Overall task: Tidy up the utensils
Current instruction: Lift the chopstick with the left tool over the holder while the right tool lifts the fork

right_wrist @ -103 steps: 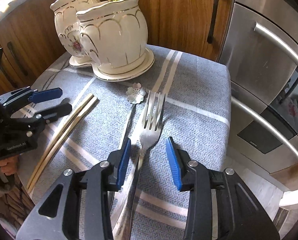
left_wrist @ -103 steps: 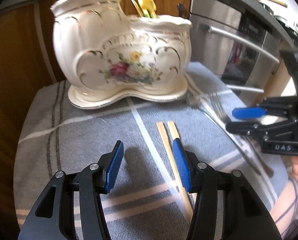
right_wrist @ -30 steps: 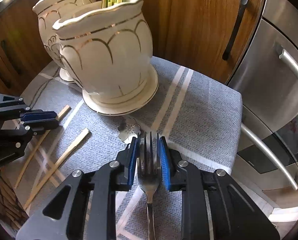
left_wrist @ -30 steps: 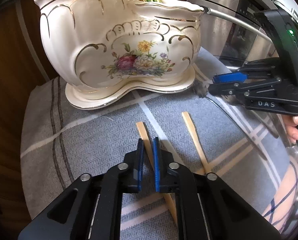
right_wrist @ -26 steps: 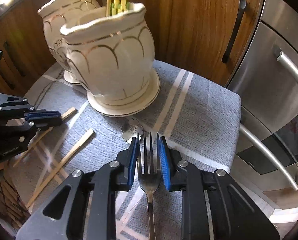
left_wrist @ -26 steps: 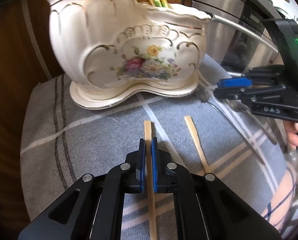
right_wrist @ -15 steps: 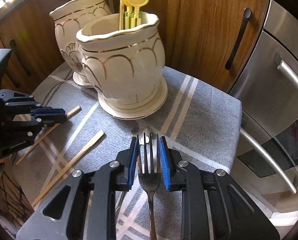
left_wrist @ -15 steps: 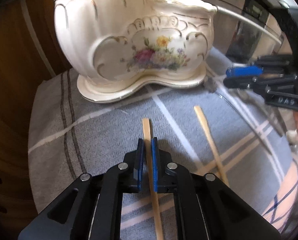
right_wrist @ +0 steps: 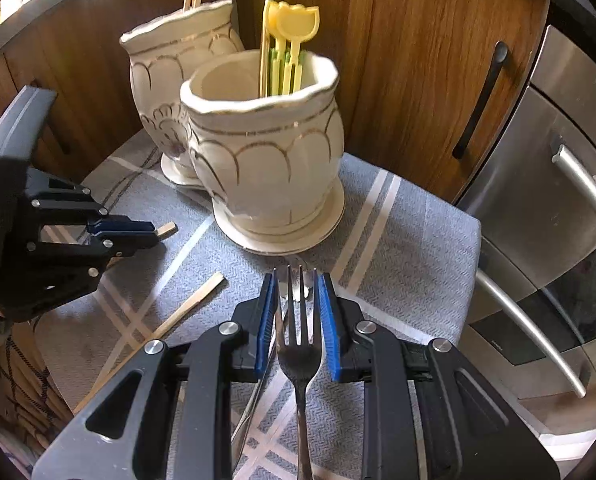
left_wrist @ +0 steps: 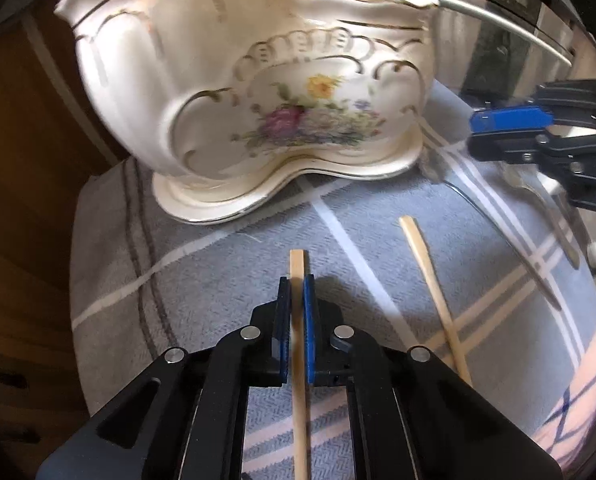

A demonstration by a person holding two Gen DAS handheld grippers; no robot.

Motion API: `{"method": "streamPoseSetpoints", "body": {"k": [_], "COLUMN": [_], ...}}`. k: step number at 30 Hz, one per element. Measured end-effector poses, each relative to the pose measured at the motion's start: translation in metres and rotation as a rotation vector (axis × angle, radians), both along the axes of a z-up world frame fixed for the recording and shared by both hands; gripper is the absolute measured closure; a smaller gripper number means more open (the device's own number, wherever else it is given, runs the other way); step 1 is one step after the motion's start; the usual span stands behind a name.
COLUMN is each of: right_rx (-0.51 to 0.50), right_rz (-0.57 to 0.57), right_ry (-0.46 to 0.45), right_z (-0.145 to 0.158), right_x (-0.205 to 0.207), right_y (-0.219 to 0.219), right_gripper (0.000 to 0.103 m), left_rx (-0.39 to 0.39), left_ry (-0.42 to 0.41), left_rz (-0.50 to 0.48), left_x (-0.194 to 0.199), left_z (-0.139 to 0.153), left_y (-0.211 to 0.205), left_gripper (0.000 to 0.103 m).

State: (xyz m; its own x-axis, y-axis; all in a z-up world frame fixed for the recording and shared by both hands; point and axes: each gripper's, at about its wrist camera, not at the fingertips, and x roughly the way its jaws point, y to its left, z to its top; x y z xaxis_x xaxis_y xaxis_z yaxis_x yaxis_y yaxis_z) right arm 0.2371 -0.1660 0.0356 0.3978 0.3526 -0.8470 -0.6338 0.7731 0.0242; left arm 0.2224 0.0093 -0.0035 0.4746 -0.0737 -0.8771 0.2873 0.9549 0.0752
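Fingers of your left gripper point(left_wrist: 295, 312) pinch a flat pale wooden chopstick point(left_wrist: 298, 258); your right gripper point(right_wrist: 295, 312) clamps a silver metal fork point(right_wrist: 298, 354) by its head, tines forward for dropping in. Its mate, the second wooden chopstick point(left_wrist: 434, 280), lies on the grey woven cloth point(left_wrist: 226, 264). Beyond, at the bench's far edge, stands the glossy cream gilt-trimmed ceramic holder point(right_wrist: 266, 160).

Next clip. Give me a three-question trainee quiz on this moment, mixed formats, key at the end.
1. True or false: the left gripper is shut on a chopstick.
2. What does the right gripper hold? A) spoon B) fork C) knife
3. Fill in: the second chopstick lies on the ___.

Key: 1 true; 2 B; 3 striped cloth.
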Motion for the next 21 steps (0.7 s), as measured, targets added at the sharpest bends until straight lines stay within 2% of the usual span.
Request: {"method": "streamPoseSetpoints", "body": {"k": [6,14,21], "right_rx": [0.045,0.141,0.210], "right_rz": [-0.005,-0.008,-0.005], "right_ry": [-0.030,-0.091,-0.143], "right_z": [0.019,0.063,0.097], "right_x": [-0.003,0.000,0.006], "right_y": [-0.002,-0.003,0.001], "right_gripper": [0.082,0.082,0.082], "left_rx": [-0.048,-0.170,-0.243], "left_ry": [-0.063,-0.235,-0.381], "left_rz": [0.067,0.152,0.152], "left_x": [-0.010,-0.024,-0.024], "left_z": [0.010,0.078,0.137], "left_y": [0.017,0.050,0.057], "left_gripper": [0.096,0.096,0.096]}}
